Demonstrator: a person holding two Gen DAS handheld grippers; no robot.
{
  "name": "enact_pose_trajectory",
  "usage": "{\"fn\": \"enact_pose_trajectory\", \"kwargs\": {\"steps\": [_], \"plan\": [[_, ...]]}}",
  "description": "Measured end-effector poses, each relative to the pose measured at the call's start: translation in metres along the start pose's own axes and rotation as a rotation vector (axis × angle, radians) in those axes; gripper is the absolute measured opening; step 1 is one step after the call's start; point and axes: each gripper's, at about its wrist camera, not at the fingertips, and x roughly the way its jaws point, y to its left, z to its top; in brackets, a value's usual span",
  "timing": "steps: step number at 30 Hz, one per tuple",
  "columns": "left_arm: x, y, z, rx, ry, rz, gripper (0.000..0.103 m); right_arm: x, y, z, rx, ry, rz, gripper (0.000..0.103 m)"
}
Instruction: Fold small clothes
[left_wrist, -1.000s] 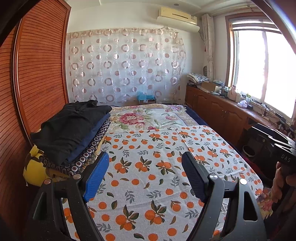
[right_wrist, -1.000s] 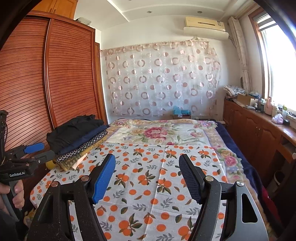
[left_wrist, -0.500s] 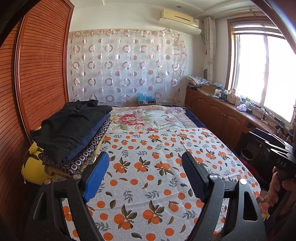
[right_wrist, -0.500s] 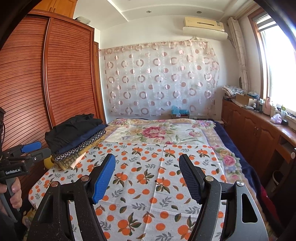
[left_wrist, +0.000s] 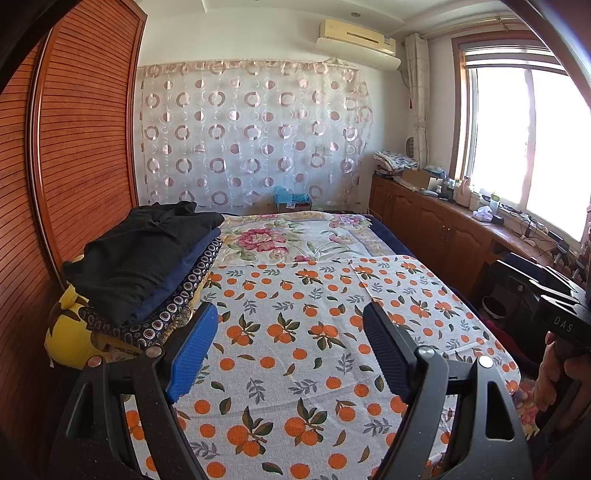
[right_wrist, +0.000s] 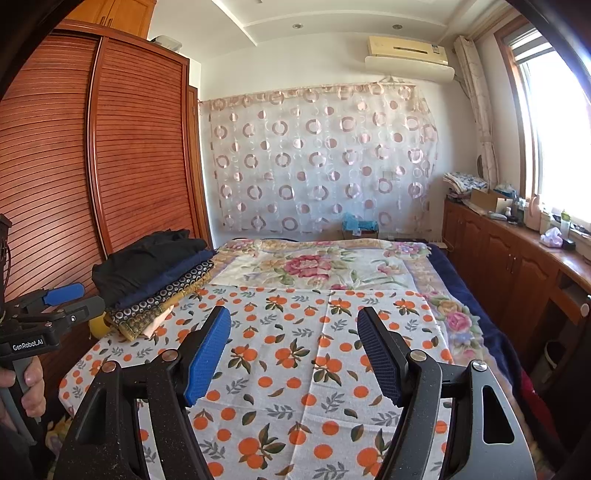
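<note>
So here's where I'm at: both my grippers are hanging over the near end of the bed (left_wrist: 384, 236), tipped a bit downward, and neither has anything in it. My left gripper (left_wrist: 288, 347) has its jaws wide apart, with only the orange-print cloth (left_wrist: 295, 332) showing in the gap between them. Same deal for my right gripper (right_wrist: 293, 354): jaws apart, just orange-print cloth below.

That cloth is spread flat across the near half of the bed, lying over a floral blanket (right_wrist: 317, 266) that covers the far half. I can't tell whether the jaws touch the cloth, but nothing is pinched.

The stack of clothes (left_wrist: 147, 258) sits at the bed's left edge by the wardrobe (left_wrist: 81, 147): black piece on top, navy under it, then a dark patterned one, with something yellow at the bottom. From my left gripper it's just off to the left of the blue pad, outside the jaws. From my right gripper the stack is well off to the left, past my other gripper, which shows at the frame edge in a hand (right_wrist: 26, 387).
</note>
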Motion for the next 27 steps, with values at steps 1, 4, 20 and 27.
{"fn": "enact_pose_trajectory", "kwargs": {"steps": [1,4,20,27], "plan": [[-0.0002,-0.0002,0.0,0.0,0.0,0.0,0.081,-0.0005,-0.0006,-0.0001,-0.001,0.0,0.0,0.073],[-0.0008,-0.0013,0.0001,0.0,-0.001,-0.002,0.081,0.0002,-0.0012,-0.0007,0.0,0.001,0.002,0.073],[-0.0029,-0.0023,0.0008,0.002,-0.006,-0.003,0.081,-0.004,-0.005,0.0007,-0.003,-0.002,0.001,0.073],[-0.0036,-0.0029,0.001,0.003,-0.008,-0.001,0.081,-0.006,-0.0073,0.0012,-0.002,-0.006,0.0,0.073]]}}
